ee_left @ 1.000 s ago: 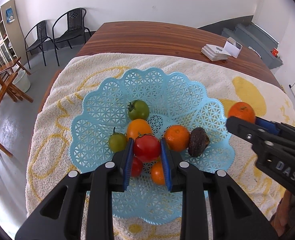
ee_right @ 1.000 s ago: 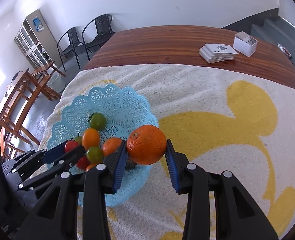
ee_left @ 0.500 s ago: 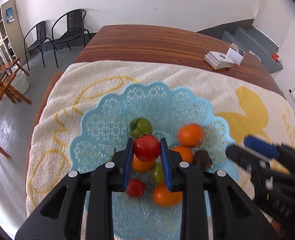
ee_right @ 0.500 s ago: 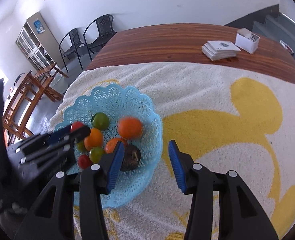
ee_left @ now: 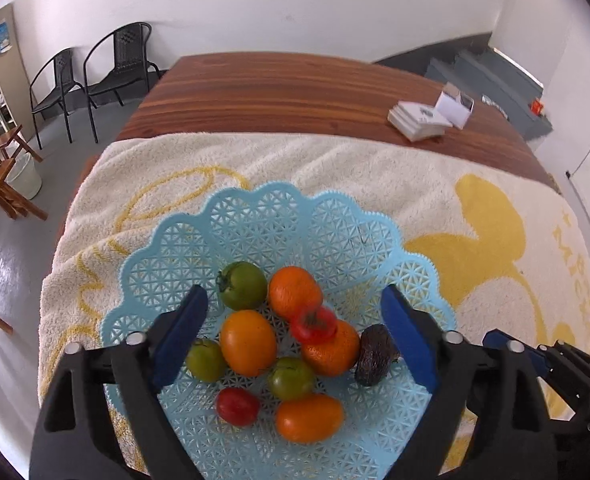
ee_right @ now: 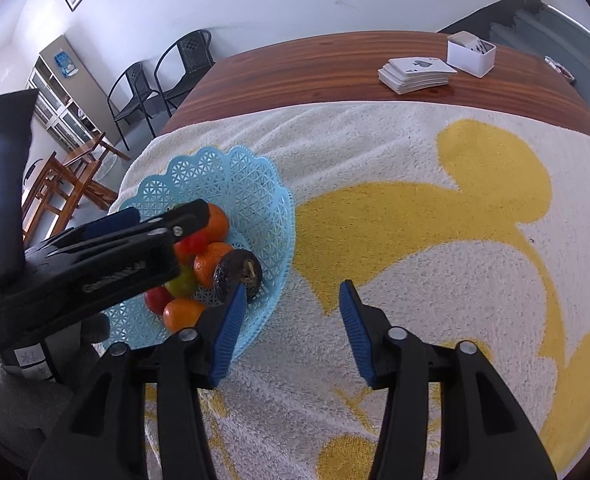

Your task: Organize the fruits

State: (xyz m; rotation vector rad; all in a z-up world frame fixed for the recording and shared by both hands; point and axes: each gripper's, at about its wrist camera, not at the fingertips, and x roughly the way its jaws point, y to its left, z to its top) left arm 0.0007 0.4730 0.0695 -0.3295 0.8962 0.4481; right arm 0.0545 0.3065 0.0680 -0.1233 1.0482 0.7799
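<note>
A light blue lattice basket (ee_left: 335, 232) (ee_right: 255, 200) sits on the towel and holds several fruits. A red tomato (ee_left: 314, 323) rests on top of two oranges (ee_left: 295, 291), beside green tomatoes (ee_left: 242, 285) and a dark avocado (ee_left: 375, 360) (ee_right: 237, 274). My left gripper (ee_left: 295, 332) hangs open above the pile with nothing between its fingers. My right gripper (ee_right: 289, 320) is open and empty over the towel, just right of the basket rim. The left gripper's black body covers part of the fruit in the right wrist view.
A cream towel with yellow print (ee_right: 435, 220) covers the near half of a wooden table (ee_left: 295, 88). A deck of cards (ee_right: 413, 74) and a white box (ee_right: 471, 56) lie at the far right. Chairs (ee_left: 95, 72) stand beyond the table's left end.
My left gripper opened and let the red tomato drop onto the oranges. My right gripper let go of its orange, which now lies in the basket, and drew back to the right.
</note>
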